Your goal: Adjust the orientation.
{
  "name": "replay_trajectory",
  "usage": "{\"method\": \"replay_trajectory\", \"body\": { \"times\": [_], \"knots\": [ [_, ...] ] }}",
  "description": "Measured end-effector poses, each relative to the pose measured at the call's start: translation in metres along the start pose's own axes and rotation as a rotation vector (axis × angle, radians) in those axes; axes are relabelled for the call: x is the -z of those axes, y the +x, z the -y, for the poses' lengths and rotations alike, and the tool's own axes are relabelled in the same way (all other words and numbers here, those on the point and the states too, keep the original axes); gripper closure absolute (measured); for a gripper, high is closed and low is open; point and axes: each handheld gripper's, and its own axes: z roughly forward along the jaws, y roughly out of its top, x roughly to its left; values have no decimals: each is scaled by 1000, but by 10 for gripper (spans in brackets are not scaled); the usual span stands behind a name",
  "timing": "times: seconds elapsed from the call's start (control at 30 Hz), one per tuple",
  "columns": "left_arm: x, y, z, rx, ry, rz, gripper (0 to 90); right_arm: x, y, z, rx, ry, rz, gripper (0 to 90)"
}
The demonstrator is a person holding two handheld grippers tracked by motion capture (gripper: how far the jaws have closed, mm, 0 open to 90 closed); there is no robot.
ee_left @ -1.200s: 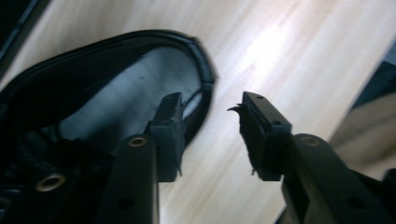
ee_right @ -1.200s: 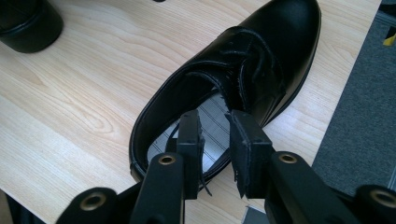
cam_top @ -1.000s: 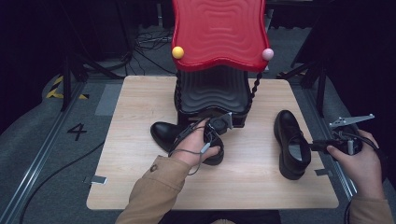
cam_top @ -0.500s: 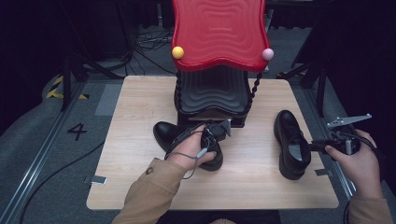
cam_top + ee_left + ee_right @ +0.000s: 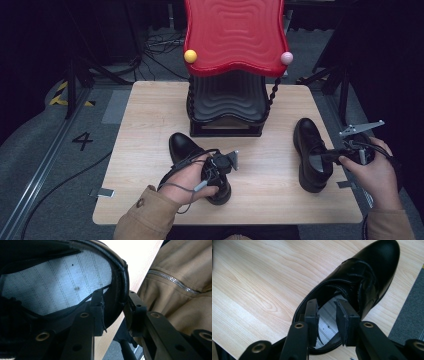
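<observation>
Now, left shoe (image 5: 192,152): before the red stand (image 5: 232,35), toe towards it; left gripper (image 5: 113,311) jaws clamp its heel rim.
Right shoe (image 5: 311,152): right of the stand; right gripper (image 5: 327,315) jaws narrow inside its opening, gripping nothing evident.
Materials: glossy black leather, pale ribbed insoles, wooden table (image 5: 150,105).

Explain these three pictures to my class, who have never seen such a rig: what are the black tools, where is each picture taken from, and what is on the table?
There is no robot here. A person holds a two-jaw gripper in each hand. The high view looks down on a wooden table. The other two pictures come from cameras riding on the grippers, looking along their black jaws.

On the table stand a red and black wavy rack and two black dress shoes. The left gripper has its jaws on either side of the back rim of the left shoe, one inside, one outside. The right gripper reaches into the opening of the right shoe, jaws apart and gripping nothing.
</observation>
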Motion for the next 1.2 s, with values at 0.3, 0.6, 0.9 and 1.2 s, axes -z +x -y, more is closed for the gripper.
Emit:
{"method": "replay_trajectory", "body": {
  "times": [0.3,0.6,0.9,1.2],
  "knots": [
    [18,3,6,40,-127,40,554,-2,3,-1,5,1,-6,701],
    [41,14,30,93,-260,2,562,-4,14,-6,-10,-27,-48,667],
    [55,35,70,218,-398,-93,602,-23,39,-22,-5,-34,-149,626],
    [61,49,94,302,-446,-79,641,-40,69,-41,38,-13,-222,603]
  ]
}}
